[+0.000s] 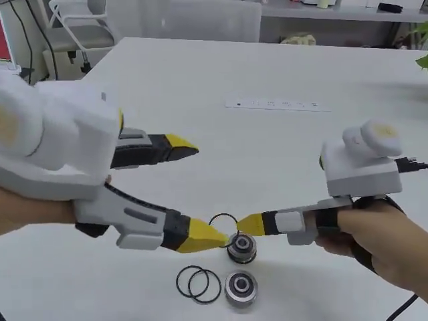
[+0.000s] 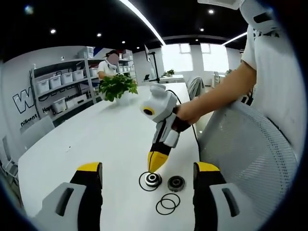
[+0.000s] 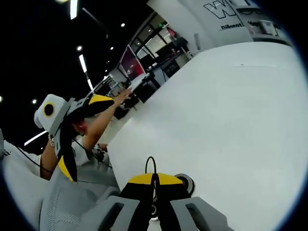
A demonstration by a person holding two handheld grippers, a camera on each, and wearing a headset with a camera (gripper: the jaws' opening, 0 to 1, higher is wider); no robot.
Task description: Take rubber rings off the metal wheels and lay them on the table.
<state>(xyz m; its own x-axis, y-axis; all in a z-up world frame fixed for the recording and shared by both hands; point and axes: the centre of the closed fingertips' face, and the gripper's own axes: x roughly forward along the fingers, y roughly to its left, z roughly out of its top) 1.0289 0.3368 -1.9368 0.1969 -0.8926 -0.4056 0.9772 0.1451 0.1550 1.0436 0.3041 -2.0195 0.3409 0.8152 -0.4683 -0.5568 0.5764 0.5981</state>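
Plenty of bare counter [image 1: 281,73] on every side of the work, edges well away, a white strip [image 1: 277,105] lying farther back. At the right tongs [image 1: 245,225], jaws clenched on a rubber ring [image 1: 223,219] standing just above the farther metal wheel [image 1: 241,249]; at the left tongs [image 1: 200,192], jaws spread wide and gripping nothing, lower tip just beside that wheel. Close by on the counter, the nearer wheel [image 1: 241,289] with two loose rings [image 1: 198,283] flat next to it.

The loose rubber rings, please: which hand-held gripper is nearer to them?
Left. Left hand-held gripper: open, just beyond the loose rings. Right hand-held gripper: farther off, at the far wheel.
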